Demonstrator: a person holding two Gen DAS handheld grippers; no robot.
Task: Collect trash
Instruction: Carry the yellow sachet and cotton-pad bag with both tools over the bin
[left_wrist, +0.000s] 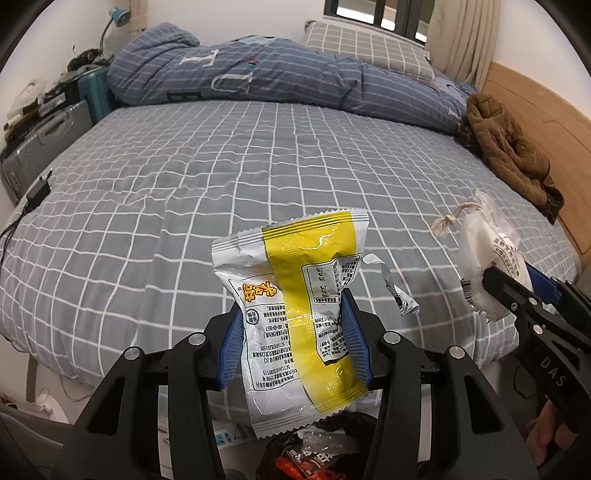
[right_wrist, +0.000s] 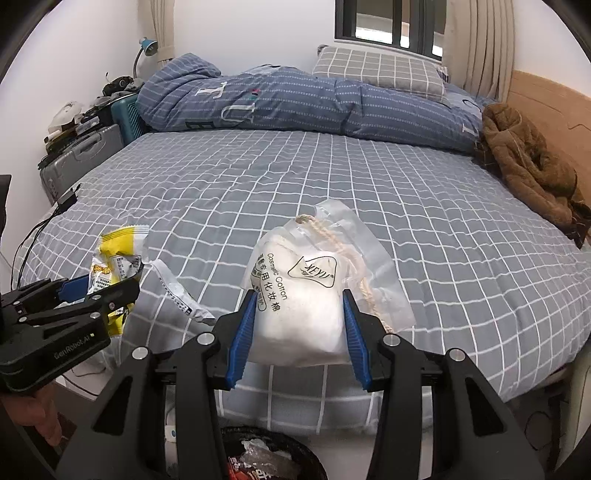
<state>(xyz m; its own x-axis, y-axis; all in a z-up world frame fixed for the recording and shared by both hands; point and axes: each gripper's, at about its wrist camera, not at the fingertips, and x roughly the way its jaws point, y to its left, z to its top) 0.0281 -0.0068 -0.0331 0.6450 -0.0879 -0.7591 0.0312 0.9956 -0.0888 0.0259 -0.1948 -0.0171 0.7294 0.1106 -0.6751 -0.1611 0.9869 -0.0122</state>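
My left gripper (left_wrist: 293, 314) is shut on a silver and yellow snack wrapper (left_wrist: 295, 295), held up above the bed's near edge; the same wrapper (right_wrist: 114, 266) shows at the left of the right wrist view. My right gripper (right_wrist: 297, 314) is shut on a white cosmetic cotton bag (right_wrist: 303, 295) with a string cord, also seen as the bag (left_wrist: 480, 258) at the right of the left wrist view. A black-lined trash bin (right_wrist: 266, 454) with wrappers inside sits on the floor below both grippers, and the bin (left_wrist: 314, 450) also shows below the left one. A small silver wrapper scrap (left_wrist: 399, 291) lies at the bed's edge.
The bed (left_wrist: 221, 166) has a grey checked sheet. A blue duvet (left_wrist: 258, 74) and pillow (left_wrist: 369, 48) lie at the far side, a brown garment (left_wrist: 509, 147) by the wooden headboard. Suitcases (left_wrist: 48, 140) stand at the left, a black charger (left_wrist: 37, 192) on the bed corner.
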